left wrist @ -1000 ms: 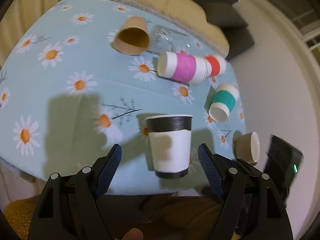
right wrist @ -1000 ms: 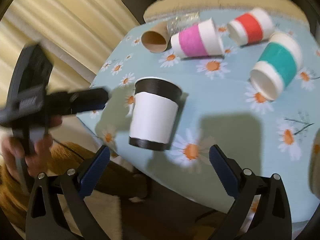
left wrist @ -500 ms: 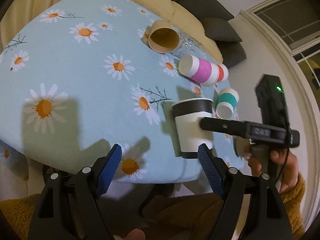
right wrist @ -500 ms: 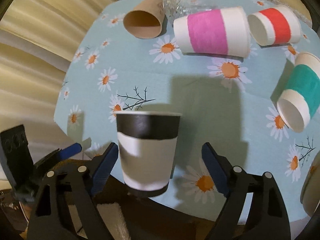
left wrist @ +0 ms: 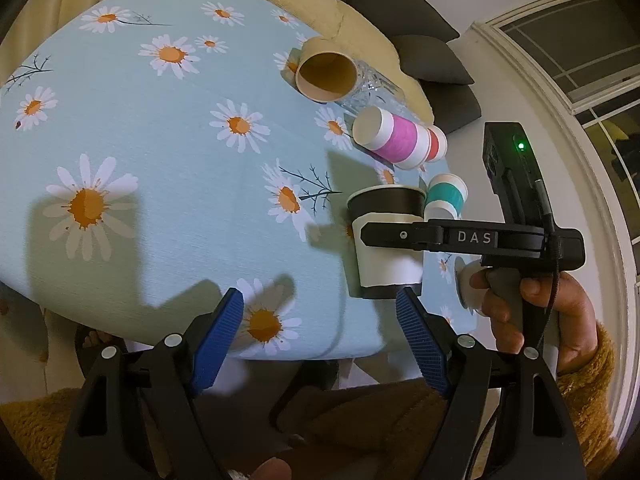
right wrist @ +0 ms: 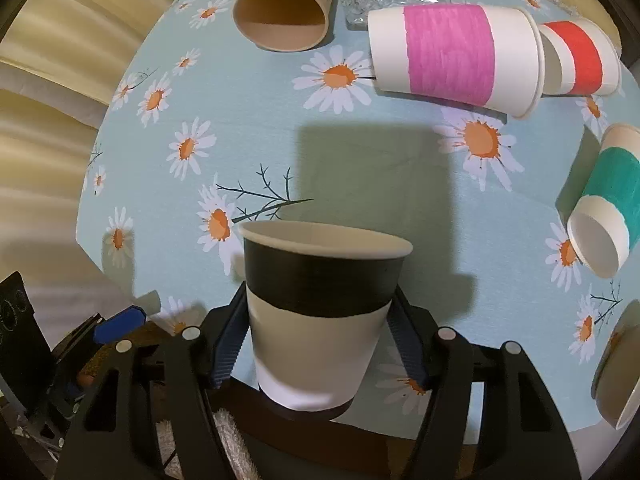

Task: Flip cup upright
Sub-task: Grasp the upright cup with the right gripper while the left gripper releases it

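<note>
So the black-and-white cup [right wrist: 320, 316] is standing mouth-up right at the near edge of the table [left wrist: 168, 184], and the right gripper [right wrist: 316, 344] has its blue pads pressed against both sides of the cup's lower half, so it's grasping it. From the left wrist view the same cup [left wrist: 386, 252] shows with the right gripper's finger crossing its front. The left gripper [left wrist: 320, 340] is spread wide with nothing between its fingers, hanging off the table edge to the left of the cup.

Everything else sits farther in from the cup: a pink-banded cup [right wrist: 452, 56] on its side, a red-banded cup [right wrist: 580, 60] tucked right behind it, a teal-banded cup [right wrist: 604, 200] lying off to the cup's right, and a brown cup [right wrist: 280, 8] on its side beyond and to the left. There's a wide bare stretch of daisy cloth between the black-and-white cup and the pink one, and more to its left.
</note>
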